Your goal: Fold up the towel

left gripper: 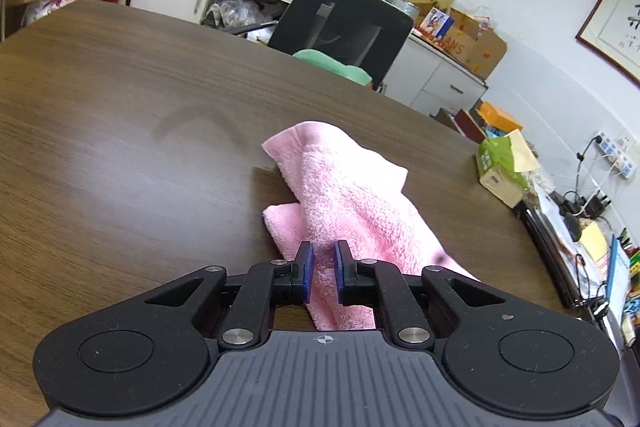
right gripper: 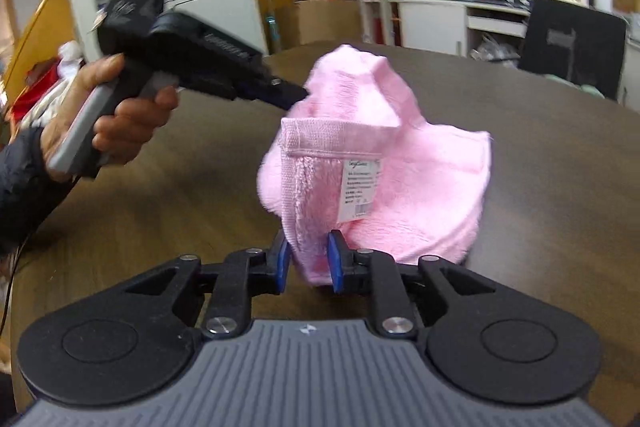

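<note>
Pink towel [right gripper: 372, 163] is being lifted, pinched by both the left gripper [left gripper: 323, 267] and the right gripper [right gripper: 308, 259] (mid-fold); laying its raised edge toward twelve o'clock is judged next.

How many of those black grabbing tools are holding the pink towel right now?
2. The left tool pinches one part of the pink towel low over the table; the right tool pinches an edge near its white label.

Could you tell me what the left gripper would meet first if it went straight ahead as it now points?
The left gripper already grips the pink towel; straight ahead, more of that towel, probably then the wooden table.
</note>
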Demonstrator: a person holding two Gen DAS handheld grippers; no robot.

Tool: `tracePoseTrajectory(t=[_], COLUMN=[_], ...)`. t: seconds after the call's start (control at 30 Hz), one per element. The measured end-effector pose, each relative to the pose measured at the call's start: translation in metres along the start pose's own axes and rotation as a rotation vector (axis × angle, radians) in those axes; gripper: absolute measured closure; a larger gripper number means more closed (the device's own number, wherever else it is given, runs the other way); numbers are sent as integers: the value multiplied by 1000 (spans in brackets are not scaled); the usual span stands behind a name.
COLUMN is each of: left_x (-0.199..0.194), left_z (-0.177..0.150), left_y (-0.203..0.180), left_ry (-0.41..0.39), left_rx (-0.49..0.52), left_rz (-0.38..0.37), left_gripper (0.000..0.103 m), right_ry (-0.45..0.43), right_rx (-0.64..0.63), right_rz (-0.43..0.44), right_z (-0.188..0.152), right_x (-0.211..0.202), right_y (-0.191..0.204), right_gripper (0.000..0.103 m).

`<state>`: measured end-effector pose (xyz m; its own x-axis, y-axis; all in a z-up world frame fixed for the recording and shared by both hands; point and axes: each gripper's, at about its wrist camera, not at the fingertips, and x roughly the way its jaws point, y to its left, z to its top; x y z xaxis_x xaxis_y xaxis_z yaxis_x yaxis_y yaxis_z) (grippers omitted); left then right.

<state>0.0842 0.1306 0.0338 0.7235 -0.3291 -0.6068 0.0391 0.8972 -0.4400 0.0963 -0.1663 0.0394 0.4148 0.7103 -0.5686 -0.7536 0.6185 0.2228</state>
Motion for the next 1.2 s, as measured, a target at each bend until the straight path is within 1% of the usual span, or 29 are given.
tracePoseTrajectory(t=[0.03, 0.07, 0.1, 0.13, 0.2, 0.27, 0.33, 0.4, 0.63, 0.67, 0.73, 0.77, 0.8, 0.83, 0.87, 0.93, 1.03, 1.13, 1.2], left_x=[1, 2, 3, 5, 6, 9, 13, 14, 14, 14, 14, 14, 14, 13, 12, 8, -3, -18, -32], left_z=[-1, -2, -2, -3, -5, -7, -7, -8, -10, -10, -11, -11, -11, -11, -12, -12, -14, -19, -25], left_y=[0, 0, -1, -2, -2, -3, -5, -5, -8, -8, -8, -8, -8, -8, -8, -9, -8, -9, -10], left_ry=[1, 4, 7, 10, 13, 16, 22, 23, 15, 14, 11, 11, 10, 8, 4, -5, -26, -49, -65], left_rx=[3, 10, 16, 21, 29, 42, 42, 44, 61, 62, 63, 64, 64, 64, 64, 67, 70, 89, 118], left_rz=[-3, -6, -10, -13, -14, -11, -8, -8, -2, -1, -1, -1, -1, -1, -2, -8, -27, -40, -43], left_gripper=[92, 92, 92, 92, 92, 92, 92, 92, 92, 92, 92, 92, 92, 92, 92, 92, 93, 94, 93], right_ry=[-4, -6, -13, -28, -49, -78, -108, -121, -169, -171, -161, -155, -152, -152, -162, -204, -248, -271, -262], right_rx=[26, 34, 40, 45, 57, 89, 127, 149, 274, 294, 302, 301, 292, 274, 260, 241, 168, 80, -4], right_rz=[-7, -13, -24, -43, -51, -43, -55, -57, -54, -50, -51, -57, -69, -87, -91, -68, -11, 102, 195], right_z=[1, 1, 1, 1, 2, 4, 6, 8, 22, 24, 26, 27, 27, 27, 27, 28, 28, 21, 10], right_x=[0, 0, -1, -3, -6, -9, -12, -12, 0, 3, 7, 8, 8, 9, 7, 0, -14, -31, -39], right_y=[-4, -5, -6, -7, -8, -12, -19, -25, -53, -58, -58, -57, -55, -50, -45, -36, -18, 4, 20], right_gripper=[64, 59, 46, 41, 41, 41, 41, 41, 40, 43, 66, 70, 84, 95, 96, 98, 98, 98, 98])
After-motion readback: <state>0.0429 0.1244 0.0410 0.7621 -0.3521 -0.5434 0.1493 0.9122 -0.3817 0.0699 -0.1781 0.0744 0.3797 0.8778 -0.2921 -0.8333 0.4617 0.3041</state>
